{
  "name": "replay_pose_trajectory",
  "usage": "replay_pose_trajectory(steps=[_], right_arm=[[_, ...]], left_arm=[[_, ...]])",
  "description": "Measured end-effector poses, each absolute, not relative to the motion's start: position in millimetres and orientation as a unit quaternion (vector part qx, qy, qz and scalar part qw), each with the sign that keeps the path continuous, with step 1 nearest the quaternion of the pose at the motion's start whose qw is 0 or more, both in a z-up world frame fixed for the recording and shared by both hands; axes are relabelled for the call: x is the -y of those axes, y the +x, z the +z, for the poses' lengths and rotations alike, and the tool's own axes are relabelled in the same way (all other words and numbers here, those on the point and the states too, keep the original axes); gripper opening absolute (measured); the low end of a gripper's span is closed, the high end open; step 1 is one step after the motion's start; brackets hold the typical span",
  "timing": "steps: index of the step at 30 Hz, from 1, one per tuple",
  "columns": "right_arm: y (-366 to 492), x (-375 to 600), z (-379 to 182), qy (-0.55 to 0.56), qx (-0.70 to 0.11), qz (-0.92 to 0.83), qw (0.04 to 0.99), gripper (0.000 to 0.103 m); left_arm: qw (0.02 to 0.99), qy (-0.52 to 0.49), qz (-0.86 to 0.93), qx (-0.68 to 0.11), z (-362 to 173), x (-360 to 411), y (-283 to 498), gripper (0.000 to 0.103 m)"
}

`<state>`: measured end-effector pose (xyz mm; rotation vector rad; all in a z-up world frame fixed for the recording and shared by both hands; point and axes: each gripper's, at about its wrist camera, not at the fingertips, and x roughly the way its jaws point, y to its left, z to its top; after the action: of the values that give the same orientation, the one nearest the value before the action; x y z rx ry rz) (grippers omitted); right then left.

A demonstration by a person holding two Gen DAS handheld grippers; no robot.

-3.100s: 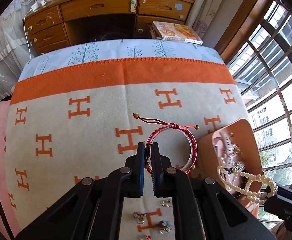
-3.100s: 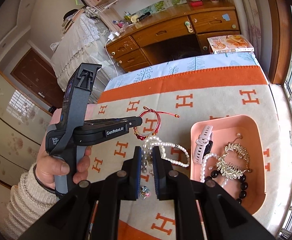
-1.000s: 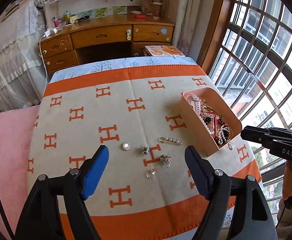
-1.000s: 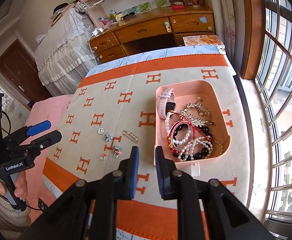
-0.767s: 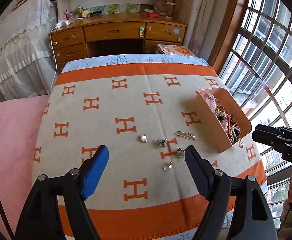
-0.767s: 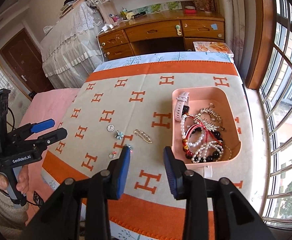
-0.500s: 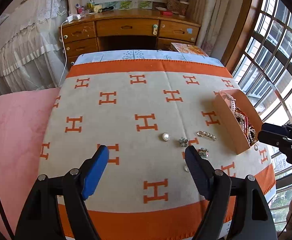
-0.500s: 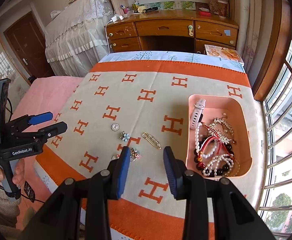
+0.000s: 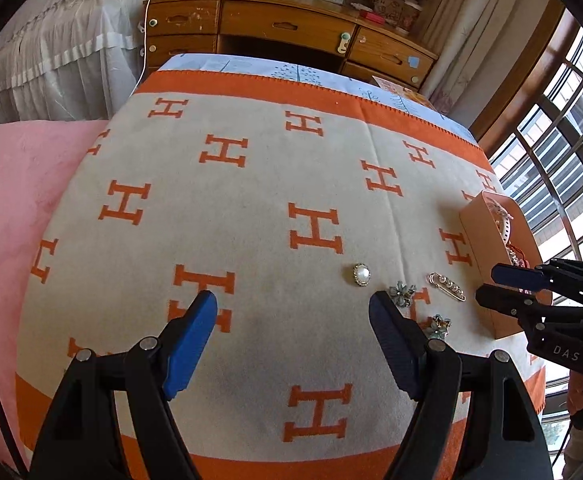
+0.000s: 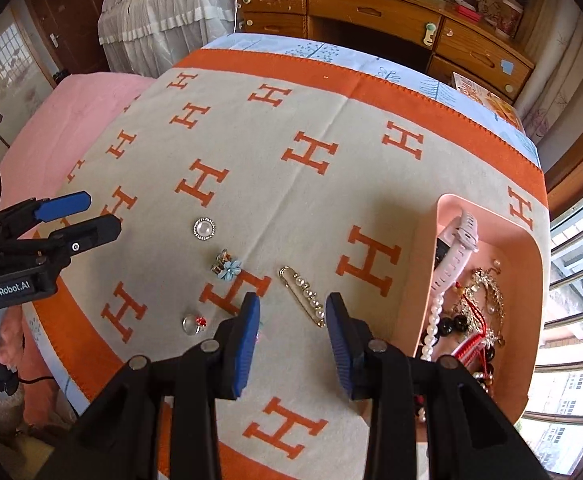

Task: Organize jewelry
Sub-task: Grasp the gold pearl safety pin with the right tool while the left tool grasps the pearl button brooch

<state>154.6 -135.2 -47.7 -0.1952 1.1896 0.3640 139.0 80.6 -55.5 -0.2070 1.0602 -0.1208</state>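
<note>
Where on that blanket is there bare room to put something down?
The blanket lies bare from the round brooch to the far orange border. It is crowded near the front edge, where small pieces lie beside the full pink tray.

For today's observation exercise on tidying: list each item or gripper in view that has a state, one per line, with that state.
Left gripper: open, empty.
Right gripper: open, empty, jaws just widened.
Pink tray: upright, filled with bracelets, pearls and a watch.
Pearl pin: fastened, flat on the blanket.
Round pearl brooch: loose on the blanket.
Desk drawers: closed.
</note>
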Motion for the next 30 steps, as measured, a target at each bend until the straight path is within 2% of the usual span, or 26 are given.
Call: replay_pose_trajectory(steps=[12,20,22,23,30], right_arm=[[171.8,126.2,-82.2,-0.148,-0.59,0.19,0.771,0.035],[182.9,129.0,-95.7,-0.16,-0.593,0.209,0.761,0.034],[181.3,127.6,-95.5,-0.167,-0.591,0.219,0.759,0.026],[180.2,127.0,-95.2,-0.168,-0.59,0.223,0.758,0.015],[175.9,136.2,-93.8,-0.13,-0.592,0.228,0.762,0.013]], left_arm=[[0.846,-0.083,-0.072,-0.521,-79.5,-97.6,139.8,0.077],[0.857,0.016,-0.131,-0.498,-78.4,-65.2,145.4,0.077],[0.859,0.051,-0.147,-0.488,-77.6,-54.5,151.1,0.076],[0.858,0.069,-0.156,-0.484,-77.3,-49.0,154.8,0.073],[0.833,0.194,-0.25,-0.454,-76.8,-15.4,172.7,0.061]])
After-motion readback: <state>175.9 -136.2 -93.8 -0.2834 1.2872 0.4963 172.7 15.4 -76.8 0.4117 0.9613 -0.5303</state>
